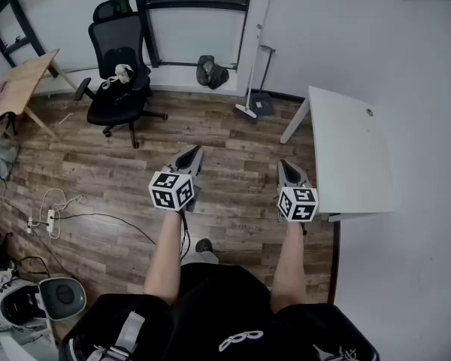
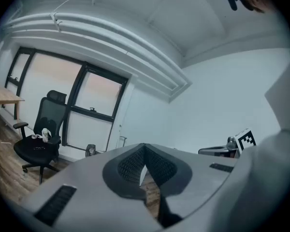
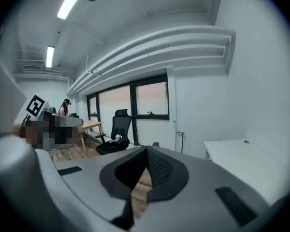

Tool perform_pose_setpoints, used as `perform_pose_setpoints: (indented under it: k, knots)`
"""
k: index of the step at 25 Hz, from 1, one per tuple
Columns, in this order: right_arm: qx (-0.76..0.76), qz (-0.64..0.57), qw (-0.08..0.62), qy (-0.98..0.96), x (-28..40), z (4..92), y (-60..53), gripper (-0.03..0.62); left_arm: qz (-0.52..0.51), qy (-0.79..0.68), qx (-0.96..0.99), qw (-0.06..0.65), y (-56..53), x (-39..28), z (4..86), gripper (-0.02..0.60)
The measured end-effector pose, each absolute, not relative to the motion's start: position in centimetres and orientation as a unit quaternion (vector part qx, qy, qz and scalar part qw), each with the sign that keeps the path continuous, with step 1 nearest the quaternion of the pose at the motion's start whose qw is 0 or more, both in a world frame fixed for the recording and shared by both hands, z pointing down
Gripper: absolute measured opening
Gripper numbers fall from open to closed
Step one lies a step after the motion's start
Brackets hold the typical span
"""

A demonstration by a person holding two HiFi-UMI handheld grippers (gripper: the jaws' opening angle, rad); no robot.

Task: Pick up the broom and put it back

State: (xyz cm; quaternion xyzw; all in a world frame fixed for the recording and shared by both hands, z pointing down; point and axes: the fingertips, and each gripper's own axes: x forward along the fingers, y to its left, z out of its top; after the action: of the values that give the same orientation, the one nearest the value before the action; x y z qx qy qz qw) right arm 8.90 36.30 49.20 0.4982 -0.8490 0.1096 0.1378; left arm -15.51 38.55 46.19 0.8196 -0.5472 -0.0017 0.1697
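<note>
The broom (image 1: 247,105), with a white head and a thin pole, leans against the far wall beside a dark dustpan (image 1: 263,100). Both stand well ahead of me across the wooden floor. My left gripper (image 1: 194,151) and right gripper (image 1: 284,165) are held out side by side above the floor, pointing toward that wall. Each is shut with nothing between its jaws. The left gripper (image 2: 145,150) looks toward the window wall, where the dustpan's handle (image 2: 122,140) shows small. Past the right gripper (image 3: 146,152), the broom's pole (image 3: 175,129) and the dustpan's handle (image 3: 181,139) show against the wall.
A white table (image 1: 349,149) stands at the right, close to my right gripper. A black office chair (image 1: 120,81) sits at the back left, a wooden desk (image 1: 22,81) further left. A dark bag (image 1: 210,72) lies under the window. Cables and a power strip (image 1: 52,218) lie on the left floor.
</note>
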Motion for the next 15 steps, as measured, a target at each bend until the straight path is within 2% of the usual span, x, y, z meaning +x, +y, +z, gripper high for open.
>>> perform_pose_setpoints:
  k: [7, 15]
  knots:
    - [0.482, 0.112, 0.143, -0.857, 9.9, 49.1, 40.9, 0.025, 0.01, -0.552, 0.816, 0.169, 43.0, -13.3, 46.1, 0.018]
    - [0.485, 0.115, 0.14, -0.855, 9.4, 49.1, 42.4, 0.025, 0.008, -0.557, 0.814, 0.168, 45.2, -14.6, 46.1, 0.018]
